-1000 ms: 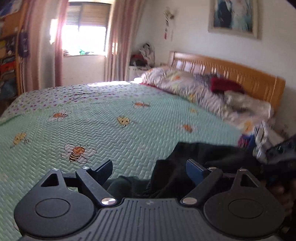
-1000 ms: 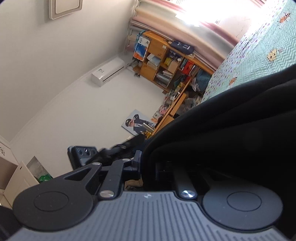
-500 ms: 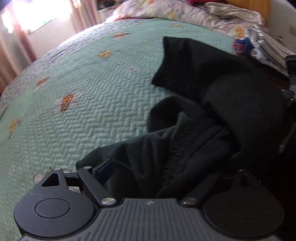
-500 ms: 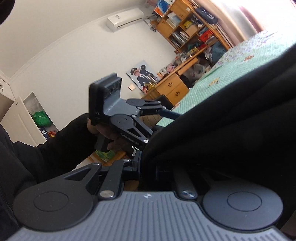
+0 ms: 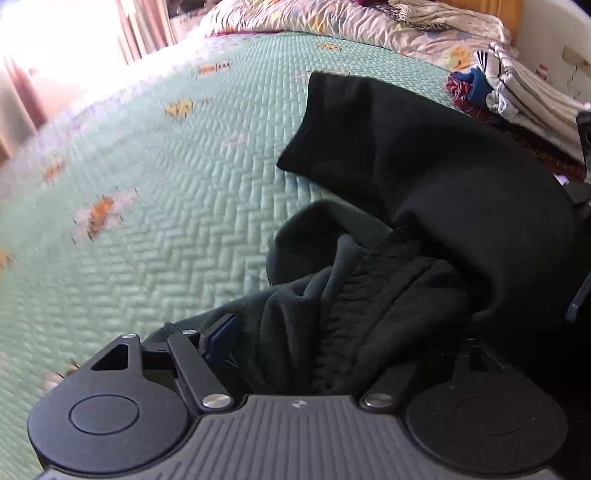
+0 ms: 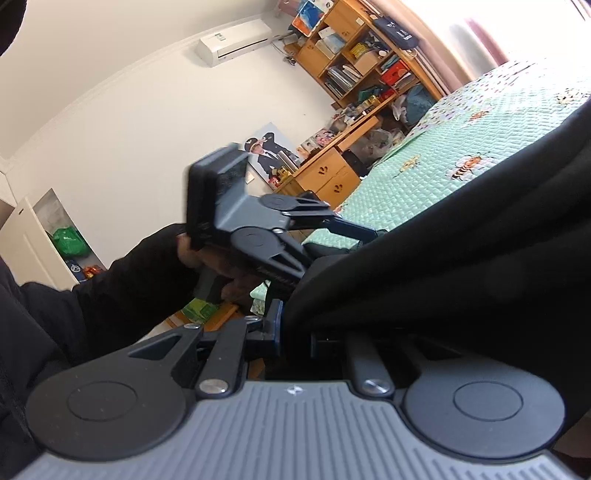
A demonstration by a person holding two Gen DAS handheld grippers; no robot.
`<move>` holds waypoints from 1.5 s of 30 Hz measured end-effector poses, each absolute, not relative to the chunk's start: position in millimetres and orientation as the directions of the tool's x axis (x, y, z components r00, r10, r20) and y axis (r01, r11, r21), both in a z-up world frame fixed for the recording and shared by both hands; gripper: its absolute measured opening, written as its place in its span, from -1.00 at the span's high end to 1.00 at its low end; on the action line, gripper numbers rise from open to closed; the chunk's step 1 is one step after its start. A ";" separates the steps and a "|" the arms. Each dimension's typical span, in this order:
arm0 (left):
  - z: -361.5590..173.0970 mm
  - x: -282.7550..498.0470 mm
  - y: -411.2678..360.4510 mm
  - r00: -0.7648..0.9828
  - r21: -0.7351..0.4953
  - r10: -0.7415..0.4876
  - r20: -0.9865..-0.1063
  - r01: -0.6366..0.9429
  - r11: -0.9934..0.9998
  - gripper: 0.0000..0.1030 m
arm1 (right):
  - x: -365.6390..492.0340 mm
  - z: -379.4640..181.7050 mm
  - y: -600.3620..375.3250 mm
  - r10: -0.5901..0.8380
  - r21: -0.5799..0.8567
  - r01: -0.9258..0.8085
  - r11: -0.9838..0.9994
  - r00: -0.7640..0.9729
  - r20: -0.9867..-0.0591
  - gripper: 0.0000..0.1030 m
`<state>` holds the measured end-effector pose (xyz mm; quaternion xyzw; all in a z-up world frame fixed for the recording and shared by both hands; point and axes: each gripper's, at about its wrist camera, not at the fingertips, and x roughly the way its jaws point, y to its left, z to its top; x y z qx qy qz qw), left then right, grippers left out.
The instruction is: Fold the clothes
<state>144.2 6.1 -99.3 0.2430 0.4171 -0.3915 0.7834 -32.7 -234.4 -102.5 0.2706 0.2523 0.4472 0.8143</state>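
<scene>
A black garment (image 5: 424,206) lies bunched on the green bee-print bedspread (image 5: 147,206), one flat part reaching toward the pillows. My left gripper (image 5: 306,343) stands wide apart around a bunch of the black cloth; its right finger is hidden under fabric. In the right wrist view my right gripper (image 6: 295,332) is shut on a fold of the black garment (image 6: 461,258), which drapes over its right finger. The left gripper (image 6: 354,236) also shows there, at the garment's edge over the bed edge.
A pile of striped and coloured clothes (image 5: 517,96) lies at the far right of the bed. A crumpled floral quilt (image 5: 369,26) lies at the head. Wooden shelves (image 6: 369,62) and a drawer unit (image 6: 332,177) stand beyond the bed's far side.
The left gripper has tilted down from a view across the room and moved into the black garment, cloth now between its fingers. The right gripper has kept its hold on the garment.
</scene>
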 end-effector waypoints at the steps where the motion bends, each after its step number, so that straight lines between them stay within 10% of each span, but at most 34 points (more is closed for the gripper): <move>1: -101.7 143.7 8.0 0.366 0.051 -0.415 -0.833 0.797 0.601 -0.32 | -35.6 -103.6 -236.9 0.863 0.672 -0.584 0.456 0.476 -0.171 0.71; 7: -93.7 144.5 20.3 0.557 -0.021 -0.456 -0.694 0.617 0.786 0.64 | -40.6 -109.9 -247.3 0.859 0.722 -0.544 0.426 0.494 -0.135 0.71; 22: -109.8 208.3 144.3 0.756 -0.457 -0.322 -0.570 0.034 0.889 0.71 | -41.3 -99.8 -260.3 0.830 0.712 -0.573 0.406 0.557 -0.026 0.99; 25: -111.0 190.5 139.0 0.745 -0.471 -0.383 -0.547 0.105 0.876 0.71 | -39.3 -87.0 -261.8 0.769 0.673 -0.535 0.510 0.635 -0.077 0.82; 29: -105.7 180.7 128.2 0.736 -0.477 -0.416 -0.535 0.143 0.867 0.71 | -46.0 -27.2 -230.8 0.634 0.367 -0.566 0.738 0.768 -0.092 -0.85; 36: -100.8 168.9 116.5 0.729 -0.462 -0.463 -0.505 0.225 0.858 0.71 | 8.6 -30.3 -94.2 0.475 -0.472 -0.640 0.606 0.767 -0.431 -0.84; 40: -104.0 163.8 115.1 0.723 -0.449 -0.473 -0.504 0.249 0.858 0.71 | 56.0 -65.9 -61.9 0.370 -0.432 -0.778 0.456 0.607 -0.703 -0.86; 45: -116.0 170.1 136.4 0.757 -0.508 -0.441 -0.483 0.168 0.845 0.71 | 49.2 -72.5 -51.1 0.334 -0.405 -0.796 0.449 0.570 -0.750 0.27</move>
